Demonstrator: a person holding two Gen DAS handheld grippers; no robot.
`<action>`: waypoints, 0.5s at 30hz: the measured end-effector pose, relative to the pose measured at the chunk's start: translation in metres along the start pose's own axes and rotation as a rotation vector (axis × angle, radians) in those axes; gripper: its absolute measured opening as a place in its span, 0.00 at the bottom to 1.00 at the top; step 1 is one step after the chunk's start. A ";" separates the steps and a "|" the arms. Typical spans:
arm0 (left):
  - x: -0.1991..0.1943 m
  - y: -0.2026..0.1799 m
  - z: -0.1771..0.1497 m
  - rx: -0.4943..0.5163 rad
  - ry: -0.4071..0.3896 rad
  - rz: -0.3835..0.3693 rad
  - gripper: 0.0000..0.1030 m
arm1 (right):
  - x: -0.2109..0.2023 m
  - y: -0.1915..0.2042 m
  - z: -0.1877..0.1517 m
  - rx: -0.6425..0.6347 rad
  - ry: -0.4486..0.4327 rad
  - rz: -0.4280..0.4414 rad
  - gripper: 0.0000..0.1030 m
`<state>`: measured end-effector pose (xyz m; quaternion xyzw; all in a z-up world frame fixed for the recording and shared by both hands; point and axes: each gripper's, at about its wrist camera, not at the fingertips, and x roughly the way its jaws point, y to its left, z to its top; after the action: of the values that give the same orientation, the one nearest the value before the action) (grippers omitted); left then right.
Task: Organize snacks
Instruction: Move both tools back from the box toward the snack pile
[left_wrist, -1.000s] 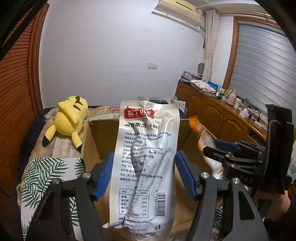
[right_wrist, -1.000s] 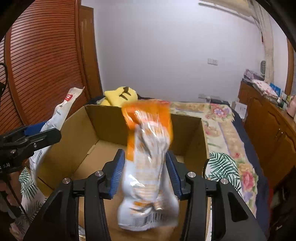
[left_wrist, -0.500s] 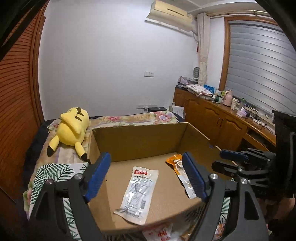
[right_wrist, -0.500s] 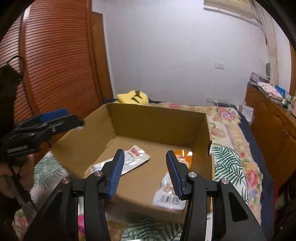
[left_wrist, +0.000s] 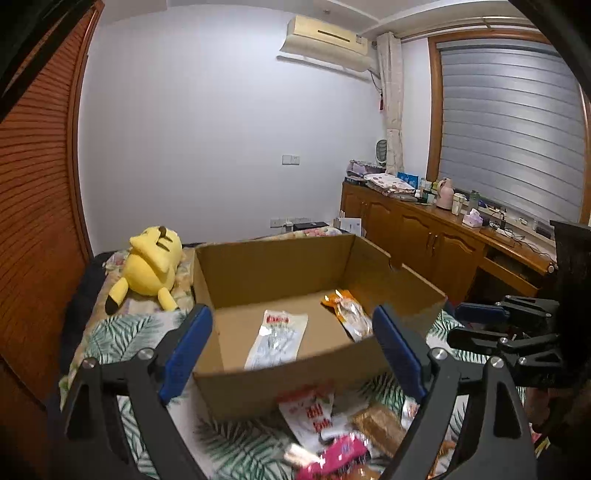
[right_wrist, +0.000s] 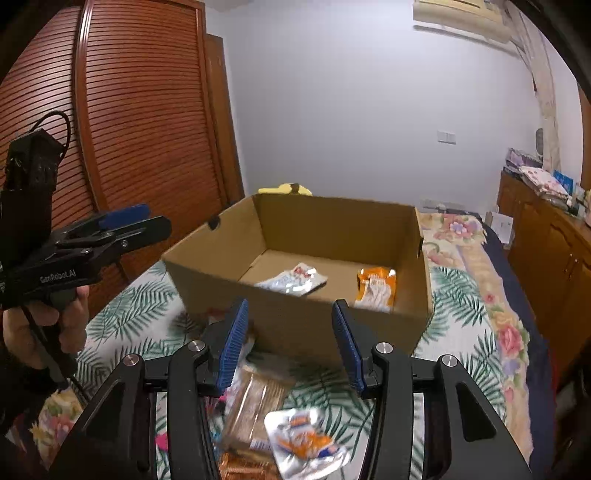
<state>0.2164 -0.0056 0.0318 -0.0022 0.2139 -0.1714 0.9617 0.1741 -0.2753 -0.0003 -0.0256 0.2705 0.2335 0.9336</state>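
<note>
Already two snack packets (left_wrist: 277, 338) lie inside the brown cardboard box (left_wrist: 295, 376). Both claws, left (left_wrist: 291, 345) just widened and right (right_wrist: 290, 347), gape empty above the blurred, seemingly slippery loose wrappers (right_wrist: 306, 441) on the bed; a shallow pinch could slip off.

A: Cardboard box (right_wrist: 295, 325) has an open top, nothing above the rim. Inside, the white packet (right_wrist: 291, 282) lies left and the orange packet (right_wrist: 375, 288) right, with bare floor between them and along the far wall.

B: Near side?

A: Near wall blocks a level approach. Loose snack pile (left_wrist: 332, 435) crowds the bedspread (right_wrist: 465, 321) just in front. Plush toy (left_wrist: 153, 267) sits far left, outside the box.
</note>
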 end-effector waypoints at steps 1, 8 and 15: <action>-0.002 0.001 -0.005 -0.001 0.003 0.005 0.86 | -0.002 0.001 -0.006 0.002 0.005 -0.001 0.46; -0.006 -0.003 -0.056 0.010 0.053 0.044 0.87 | 0.000 0.001 -0.041 0.037 0.056 0.014 0.51; -0.008 -0.009 -0.095 -0.042 0.115 0.041 0.87 | 0.010 0.007 -0.065 0.060 0.096 0.033 0.51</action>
<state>0.1673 -0.0052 -0.0502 -0.0081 0.2723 -0.1470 0.9509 0.1465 -0.2765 -0.0605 -0.0044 0.3223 0.2393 0.9159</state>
